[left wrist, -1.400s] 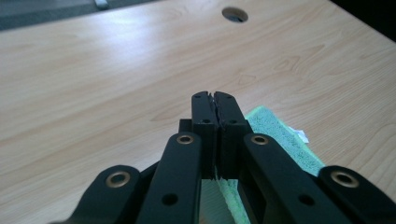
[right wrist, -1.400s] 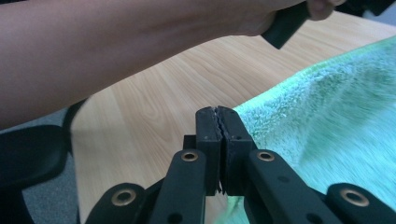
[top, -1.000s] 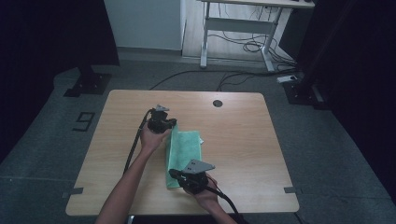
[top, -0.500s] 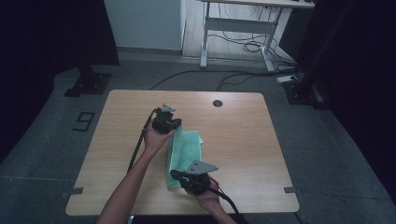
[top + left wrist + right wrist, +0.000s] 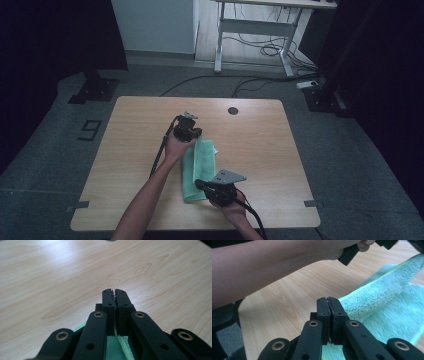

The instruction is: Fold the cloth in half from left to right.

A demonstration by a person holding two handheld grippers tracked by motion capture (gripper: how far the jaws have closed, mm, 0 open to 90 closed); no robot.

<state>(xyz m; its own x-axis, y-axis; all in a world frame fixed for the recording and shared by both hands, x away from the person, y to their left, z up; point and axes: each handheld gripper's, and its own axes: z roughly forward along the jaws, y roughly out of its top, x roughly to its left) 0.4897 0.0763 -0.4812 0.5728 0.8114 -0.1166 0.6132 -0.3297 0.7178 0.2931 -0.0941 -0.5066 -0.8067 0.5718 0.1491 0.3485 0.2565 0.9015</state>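
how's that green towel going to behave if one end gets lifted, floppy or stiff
Probably floppy: the green towel lies folded and soft-edged on the table, so a lifted end would likely drape and unfold. Its fluffy pile in the right gripper view suggests it's light, not slippery. Pushed, it would likely bunch up rather than slide whole.

The table (image 5: 135,150) was a light wood top with rounded corners and a dark round grommet (image 5: 232,110) near its far edge. A folded green towel (image 5: 200,165) lay directly on it, near the middle.
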